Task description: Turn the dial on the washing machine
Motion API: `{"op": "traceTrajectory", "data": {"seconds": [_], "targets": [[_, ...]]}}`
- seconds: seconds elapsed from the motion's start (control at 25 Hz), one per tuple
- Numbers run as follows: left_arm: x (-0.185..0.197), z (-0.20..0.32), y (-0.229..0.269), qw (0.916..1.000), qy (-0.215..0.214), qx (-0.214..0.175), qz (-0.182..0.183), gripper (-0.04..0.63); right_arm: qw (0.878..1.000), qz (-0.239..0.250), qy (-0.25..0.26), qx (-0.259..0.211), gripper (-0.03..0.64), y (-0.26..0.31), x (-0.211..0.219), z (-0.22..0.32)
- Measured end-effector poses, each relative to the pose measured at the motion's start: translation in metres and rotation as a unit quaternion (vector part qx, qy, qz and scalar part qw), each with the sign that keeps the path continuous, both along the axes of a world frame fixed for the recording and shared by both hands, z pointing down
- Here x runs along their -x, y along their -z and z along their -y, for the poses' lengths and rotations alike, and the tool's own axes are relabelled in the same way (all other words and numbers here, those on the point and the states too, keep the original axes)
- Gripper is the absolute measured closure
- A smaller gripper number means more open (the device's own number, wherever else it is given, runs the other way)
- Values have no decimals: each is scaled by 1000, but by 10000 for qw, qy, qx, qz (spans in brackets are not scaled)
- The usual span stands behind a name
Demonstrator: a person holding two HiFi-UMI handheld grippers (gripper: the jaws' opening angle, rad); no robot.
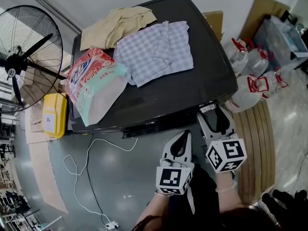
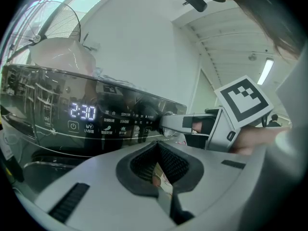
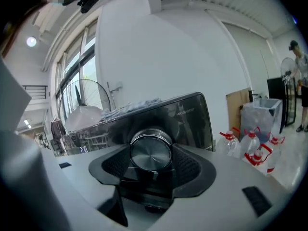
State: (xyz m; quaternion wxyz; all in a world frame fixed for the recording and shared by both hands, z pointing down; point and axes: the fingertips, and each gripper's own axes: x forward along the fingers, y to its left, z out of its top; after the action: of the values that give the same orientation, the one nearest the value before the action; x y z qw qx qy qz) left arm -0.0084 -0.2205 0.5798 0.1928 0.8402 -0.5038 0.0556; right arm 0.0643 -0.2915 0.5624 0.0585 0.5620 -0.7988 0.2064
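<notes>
Round silver dial point(image 3: 150, 150): brushed metal face, polished rim. Black control panel point(image 2: 96, 114): gloss finish, reflections seen in it. Dark washing machine lid point(image 1: 192, 90): smooth, dull sheen noted. Crumpled beige cloth point(image 1: 118, 25) and blue-checked woven cloth point(image 1: 154, 52): soft, matt. Pink-and-green bag point(image 1: 94, 85), left: shiny plastic film. Yellow canister point(image 1: 54, 114): smooth plastic. Grey floor point(image 1: 125, 177): polished.

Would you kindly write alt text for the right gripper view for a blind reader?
The right gripper clasps the washing machine's round metal dial between its ribbed pads. Behind it runs the dark glossy control panel; plastic bottles stand at right.
</notes>
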Motion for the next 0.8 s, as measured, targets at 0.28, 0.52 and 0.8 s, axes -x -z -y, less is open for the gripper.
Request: {"op": "traceTrajectory", "data": {"seconds": [0.28, 0.52, 0.8], "targets": [[2, 5, 1, 10000, 32, -12, -20, 578, 9979, 629, -115, 79, 319, 0, -2, 1], [2, 6, 0, 10000, 48, -11, -6, 578, 9991, 415, -26, -56, 318, 1, 0, 1], [0, 7, 2, 9999, 84, -67, -14, 578, 9991, -300, 176, -233, 308, 2, 1, 1]]}}
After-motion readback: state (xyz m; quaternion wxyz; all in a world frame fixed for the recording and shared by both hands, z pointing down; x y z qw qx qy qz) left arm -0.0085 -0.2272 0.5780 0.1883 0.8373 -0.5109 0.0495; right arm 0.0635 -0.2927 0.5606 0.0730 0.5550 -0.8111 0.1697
